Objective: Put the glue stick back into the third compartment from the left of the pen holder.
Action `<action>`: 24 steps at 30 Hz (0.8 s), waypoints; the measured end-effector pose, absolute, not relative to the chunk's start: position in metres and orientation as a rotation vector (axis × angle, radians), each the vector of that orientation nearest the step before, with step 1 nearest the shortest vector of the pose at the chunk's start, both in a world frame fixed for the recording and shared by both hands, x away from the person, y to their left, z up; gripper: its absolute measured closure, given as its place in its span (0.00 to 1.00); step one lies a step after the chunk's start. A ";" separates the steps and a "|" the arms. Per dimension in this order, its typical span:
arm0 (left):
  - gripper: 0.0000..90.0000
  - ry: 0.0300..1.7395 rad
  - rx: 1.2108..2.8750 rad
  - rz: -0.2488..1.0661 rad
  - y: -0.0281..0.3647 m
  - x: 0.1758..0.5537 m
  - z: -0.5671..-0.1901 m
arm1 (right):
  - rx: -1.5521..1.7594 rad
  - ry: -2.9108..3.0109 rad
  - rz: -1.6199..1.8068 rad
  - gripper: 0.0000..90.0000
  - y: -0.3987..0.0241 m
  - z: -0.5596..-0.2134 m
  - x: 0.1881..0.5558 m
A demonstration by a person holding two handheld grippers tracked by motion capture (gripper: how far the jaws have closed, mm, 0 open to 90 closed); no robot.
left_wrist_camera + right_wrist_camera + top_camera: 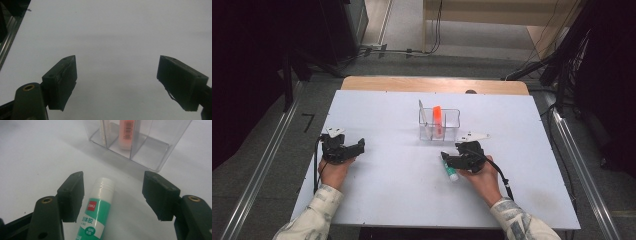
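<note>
White table (pixel 387 175), bare expanse between left gripper (pixel 358 145) and glue stick (pixel 450 169)

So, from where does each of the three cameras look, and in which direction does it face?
High view: above the person's side, facing forward and down on the white table; both forearms, left gripper, right gripper.
Left gripper view: on the left gripper, facing bare table; open jaws.
Right gripper view: on the right gripper, facing the glue stick and clear organizer; open jaws.
Shared: glue stick and organizer in high and right gripper views.
</note>
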State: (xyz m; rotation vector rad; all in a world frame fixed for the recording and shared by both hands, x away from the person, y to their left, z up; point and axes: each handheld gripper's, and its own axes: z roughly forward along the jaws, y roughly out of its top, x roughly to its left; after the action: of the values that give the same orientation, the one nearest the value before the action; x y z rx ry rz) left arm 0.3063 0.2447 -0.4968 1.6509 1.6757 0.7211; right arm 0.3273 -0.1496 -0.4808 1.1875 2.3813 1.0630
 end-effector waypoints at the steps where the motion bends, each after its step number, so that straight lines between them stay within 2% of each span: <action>1: 0.19 1.675 1.650 0.722 0.245 0.306 -0.497 | 1.183 2.380 1.060 0.37 -0.149 -0.481 0.327; 24: 0.19 1.672 1.656 0.723 0.244 0.307 -0.497 | 1.191 2.429 1.013 0.42 -0.137 -0.494 0.332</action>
State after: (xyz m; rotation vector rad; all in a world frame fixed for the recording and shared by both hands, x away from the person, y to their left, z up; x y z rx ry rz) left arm 0.3066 0.2438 -0.4972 1.6556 1.6717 0.7227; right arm 0.3319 -0.1370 -0.4938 1.1906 2.4293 1.0126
